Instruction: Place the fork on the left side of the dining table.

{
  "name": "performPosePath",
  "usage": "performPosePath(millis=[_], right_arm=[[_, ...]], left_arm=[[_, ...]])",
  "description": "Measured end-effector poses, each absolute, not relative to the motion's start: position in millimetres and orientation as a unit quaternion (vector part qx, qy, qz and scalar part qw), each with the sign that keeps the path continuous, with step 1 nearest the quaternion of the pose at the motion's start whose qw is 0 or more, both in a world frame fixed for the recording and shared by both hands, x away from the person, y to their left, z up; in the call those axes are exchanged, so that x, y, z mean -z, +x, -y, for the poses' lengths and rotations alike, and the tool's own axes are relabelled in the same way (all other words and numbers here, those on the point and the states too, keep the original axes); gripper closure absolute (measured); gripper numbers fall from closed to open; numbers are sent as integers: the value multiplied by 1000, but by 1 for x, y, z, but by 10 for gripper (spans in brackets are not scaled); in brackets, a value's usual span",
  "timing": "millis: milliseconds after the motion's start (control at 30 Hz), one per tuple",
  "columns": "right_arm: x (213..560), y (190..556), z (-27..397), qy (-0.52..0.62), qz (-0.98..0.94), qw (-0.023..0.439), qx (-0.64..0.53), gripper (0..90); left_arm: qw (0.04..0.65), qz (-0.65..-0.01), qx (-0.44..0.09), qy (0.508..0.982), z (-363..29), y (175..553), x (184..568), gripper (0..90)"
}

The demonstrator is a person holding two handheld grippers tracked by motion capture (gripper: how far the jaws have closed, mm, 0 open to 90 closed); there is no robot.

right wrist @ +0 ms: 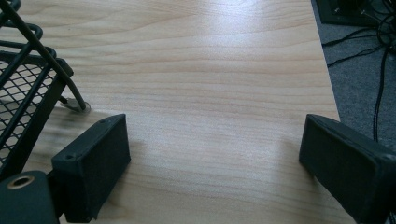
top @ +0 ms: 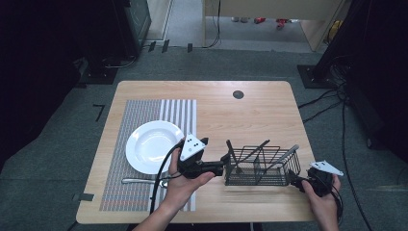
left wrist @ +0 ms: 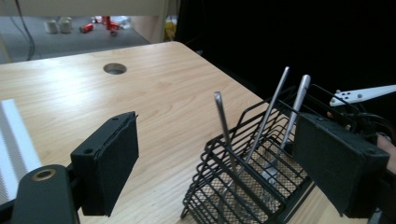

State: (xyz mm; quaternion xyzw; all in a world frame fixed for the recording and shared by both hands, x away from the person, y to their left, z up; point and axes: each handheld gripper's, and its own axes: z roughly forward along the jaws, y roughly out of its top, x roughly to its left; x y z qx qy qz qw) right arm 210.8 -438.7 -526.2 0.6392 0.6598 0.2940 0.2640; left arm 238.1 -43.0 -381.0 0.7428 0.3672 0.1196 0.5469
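Left gripper (left wrist: 215,172) held level, jaws spread wide, facing the wire basket's (top: 260,168) end, right gripper (right wrist: 215,172) likewise released beside its other end, cutlery (left wrist: 273,112) standing inside basket, white plate (top: 151,147) nearby.

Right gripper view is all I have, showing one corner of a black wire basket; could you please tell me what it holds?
Observer: The basket holds three metal utensils, standing handles up and leaning.
Operator: Thank you. Where is the left claw?
Observer: The left claw is open and faces the basket's left end.
Operator: Is anything else on the table?
Observer: A white plate sits on a striped placemat left of the basket.
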Motion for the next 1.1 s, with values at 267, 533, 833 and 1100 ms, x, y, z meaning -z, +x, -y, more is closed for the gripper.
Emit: performPosePath(millis=[267, 533, 833, 1100], right_arm=[[526, 211, 439, 639, -660, 264, -294, 82], [526, 211, 439, 639, -660, 264, -294, 82], [526, 211, 439, 639, -660, 264, -294, 82], [526, 211, 439, 638, -660, 264, -294, 82]], left_arm=[[544, -366, -110, 747, 55, 242, 381, 318], [542, -369, -90, 749, 62, 249, 382, 598], [563, -365, -55, 740, 57, 256, 380, 877], [580, -352, -46, 733, 53, 257, 376, 892]])
